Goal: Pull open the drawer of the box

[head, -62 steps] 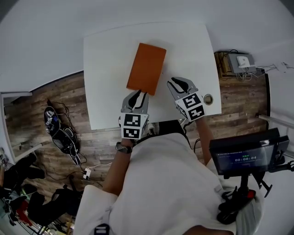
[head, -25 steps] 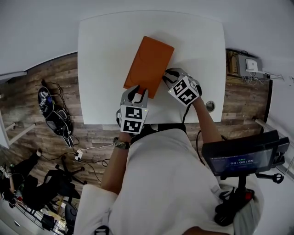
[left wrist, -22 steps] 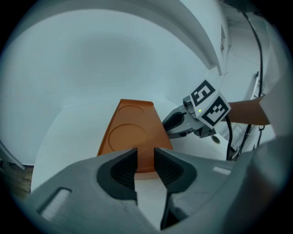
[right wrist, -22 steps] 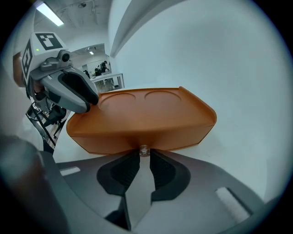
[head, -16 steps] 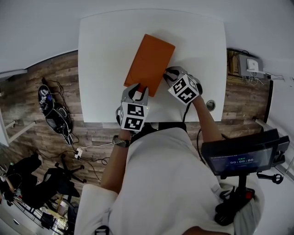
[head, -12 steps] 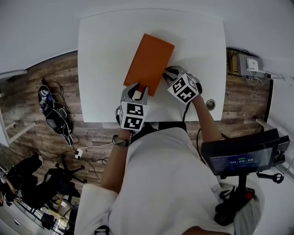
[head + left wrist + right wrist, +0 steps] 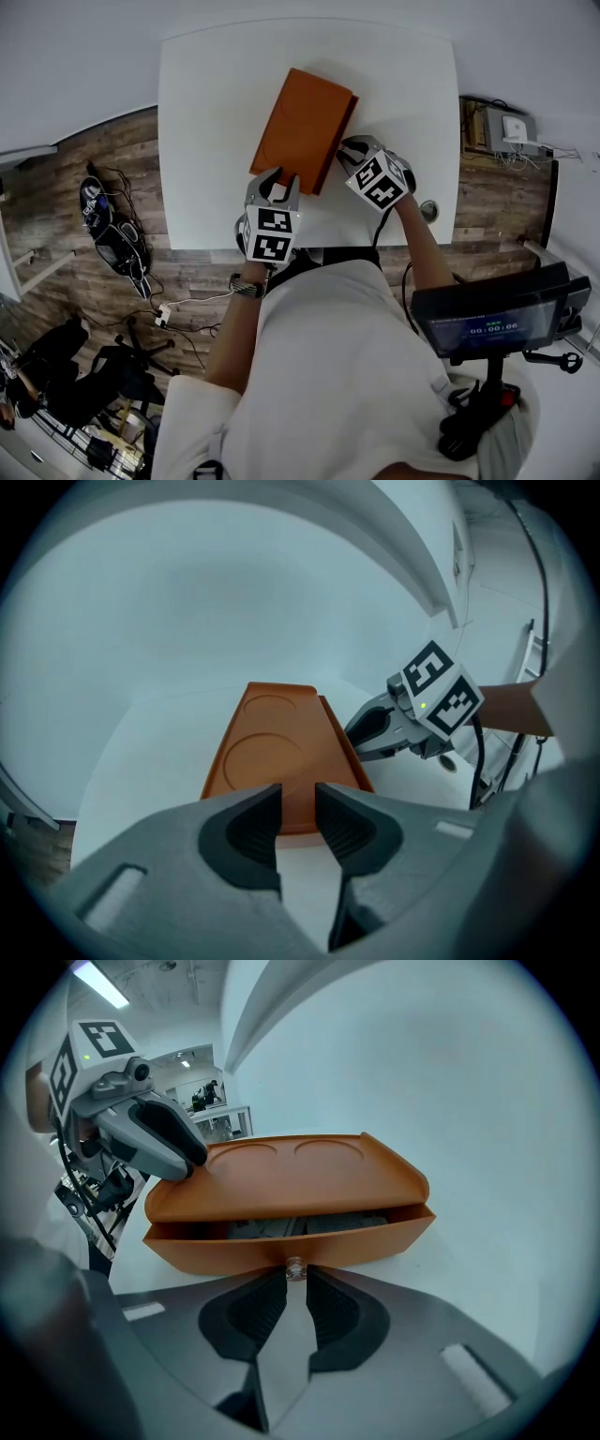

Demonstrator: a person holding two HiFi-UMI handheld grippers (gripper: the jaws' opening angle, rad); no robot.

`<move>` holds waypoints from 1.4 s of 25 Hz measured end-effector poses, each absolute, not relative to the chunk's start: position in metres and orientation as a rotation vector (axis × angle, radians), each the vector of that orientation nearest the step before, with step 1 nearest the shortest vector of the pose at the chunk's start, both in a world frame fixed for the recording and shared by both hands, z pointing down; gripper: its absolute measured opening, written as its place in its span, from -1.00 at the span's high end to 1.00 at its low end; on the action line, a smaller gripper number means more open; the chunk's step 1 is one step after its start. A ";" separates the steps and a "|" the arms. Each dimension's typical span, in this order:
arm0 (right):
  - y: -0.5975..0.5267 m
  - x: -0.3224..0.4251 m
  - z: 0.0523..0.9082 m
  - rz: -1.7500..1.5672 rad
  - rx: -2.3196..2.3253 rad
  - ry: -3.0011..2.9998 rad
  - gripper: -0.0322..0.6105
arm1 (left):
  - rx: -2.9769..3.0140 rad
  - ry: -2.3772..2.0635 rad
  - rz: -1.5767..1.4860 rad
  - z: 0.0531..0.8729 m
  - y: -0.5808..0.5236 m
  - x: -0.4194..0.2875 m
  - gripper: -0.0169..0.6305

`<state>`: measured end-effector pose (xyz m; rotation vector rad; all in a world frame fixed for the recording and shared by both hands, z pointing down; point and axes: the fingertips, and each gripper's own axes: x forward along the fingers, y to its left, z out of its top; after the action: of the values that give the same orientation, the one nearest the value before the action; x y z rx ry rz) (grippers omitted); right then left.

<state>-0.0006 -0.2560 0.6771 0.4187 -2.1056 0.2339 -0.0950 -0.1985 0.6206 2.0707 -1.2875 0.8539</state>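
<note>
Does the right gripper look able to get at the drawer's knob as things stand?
Likely yes: the knob sits between the tips of the right gripper, whose jaws have just been closing on it. Nothing stands in the way, and the drawer is already slightly ajar.

Right tongs [image 7: 296,1279] have just closed on the knob [image 7: 295,1267]; drawer [image 7: 225,1249] now slightly open.
</note>
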 end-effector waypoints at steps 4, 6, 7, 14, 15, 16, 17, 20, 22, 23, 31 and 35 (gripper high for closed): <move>-0.253 0.008 0.675 0.235 0.430 -2.103 0.68 | 2.064 -1.296 0.861 0.619 -0.197 -0.096 0.60; -0.252 0.012 0.674 0.236 0.435 -2.100 0.68 | 2.063 -1.304 0.863 0.618 -0.197 -0.097 0.60; -0.251 0.013 0.675 0.236 0.437 -2.098 0.68 | 2.062 -1.309 0.864 0.619 -0.197 -0.097 0.60; -0.246 0.030 0.677 0.244 0.454 -2.089 0.68 | 2.063 -1.331 0.858 0.620 -0.198 -0.097 0.60; -0.246 0.033 0.677 0.245 0.457 -2.088 0.68 | 2.063 -1.337 0.855 0.620 -0.198 -0.097 0.60; -0.245 0.036 0.678 0.245 0.459 -2.087 0.68 | 2.062 -1.347 0.852 0.621 -0.198 -0.097 0.60; -0.244 0.037 0.678 0.245 0.461 -2.087 0.68 | 2.060 -1.361 0.850 0.620 -0.198 -0.098 0.60; -0.243 0.042 0.678 0.250 0.466 -2.085 0.68 | 2.049 -1.392 0.848 0.621 -0.198 -0.100 0.60; -0.243 0.048 0.677 0.252 0.473 -2.080 0.68 | 2.047 -1.398 0.847 0.620 -0.199 -0.099 0.60; -0.243 0.051 0.677 0.252 0.476 -2.077 0.68 | 2.047 -1.399 0.846 0.620 -0.199 -0.099 0.60; -0.239 0.067 0.680 0.260 0.492 -2.065 0.68 | 2.037 -1.422 0.851 0.622 -0.200 -0.097 0.60; -0.236 0.077 0.682 0.281 0.507 -2.066 0.68 | 2.034 -1.425 0.853 0.624 -0.200 -0.095 0.60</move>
<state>0.0768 -0.2360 0.6823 0.5073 -2.0659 0.2805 -0.0949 -0.2002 0.6236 2.0340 -1.4250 0.8533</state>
